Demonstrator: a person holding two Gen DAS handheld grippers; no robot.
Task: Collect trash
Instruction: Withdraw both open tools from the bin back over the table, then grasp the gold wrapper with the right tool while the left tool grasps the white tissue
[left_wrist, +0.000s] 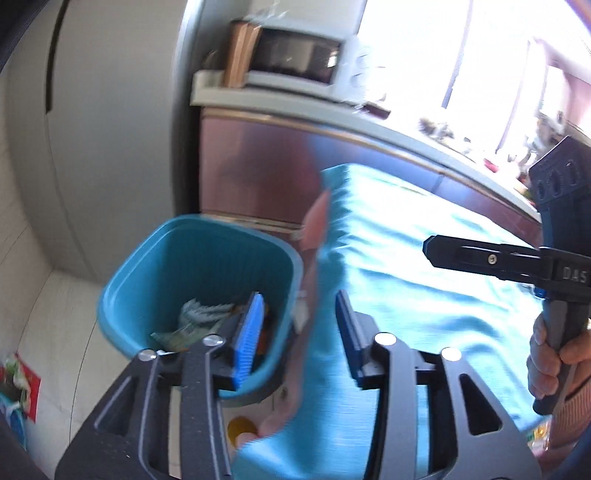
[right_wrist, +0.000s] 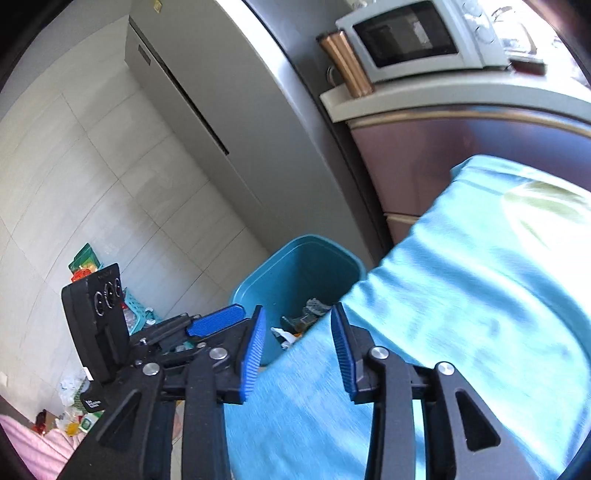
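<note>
A blue bin (left_wrist: 147, 295) stands on the floor against the corner of a table with a turquoise cloth (left_wrist: 424, 295). Crumpled paper and wrappers (left_wrist: 199, 314) lie in it. My left gripper (left_wrist: 299, 332) hovers over the bin's right rim, open. A blurred pinkish strip (left_wrist: 314, 229) hangs in the gap between its pads, and neither pad presses on it. My right gripper (right_wrist: 298, 350) is open above the table edge with nothing held, the bin (right_wrist: 295, 266) just beyond it. From the side it also shows as the right gripper (left_wrist: 430, 251), gripped by a hand (left_wrist: 546, 354).
A tall grey fridge (right_wrist: 229, 92) stands behind the bin, beside a reddish cabinet (right_wrist: 413, 166) whose counter carries a microwave (right_wrist: 413, 37). Packets and a small basket (right_wrist: 133, 314) lie on the tiled floor at the left. A yellow thing (left_wrist: 242, 428) lies under the table edge.
</note>
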